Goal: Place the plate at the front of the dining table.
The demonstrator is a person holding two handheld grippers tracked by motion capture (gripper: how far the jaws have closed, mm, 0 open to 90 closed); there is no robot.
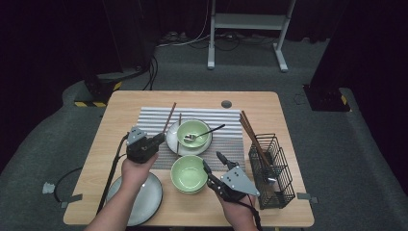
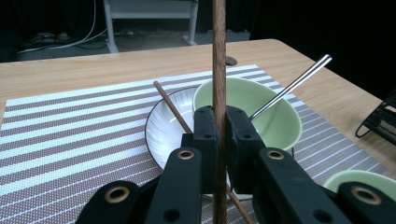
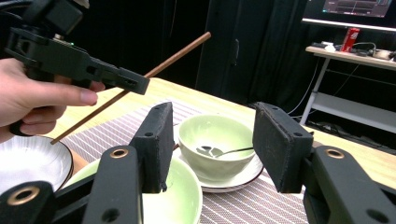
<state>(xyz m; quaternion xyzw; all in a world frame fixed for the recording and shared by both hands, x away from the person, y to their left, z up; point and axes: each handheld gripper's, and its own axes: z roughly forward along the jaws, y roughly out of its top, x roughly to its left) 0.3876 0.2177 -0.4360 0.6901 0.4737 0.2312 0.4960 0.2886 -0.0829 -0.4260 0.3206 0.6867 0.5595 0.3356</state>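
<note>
My left gripper is shut on a brown chopstick, held above the left side of the striped placemat. A second chopstick lies across the white plate. On that plate stands a green bowl with a metal spoon in it. Just right of a second green bowl, my right gripper stands open with nothing between its jaws.
A grey plate lies at the front left under the left hand. A black wire basket with several chopsticks stands at the table's right edge. Beyond the table are a dark floor and a white stand.
</note>
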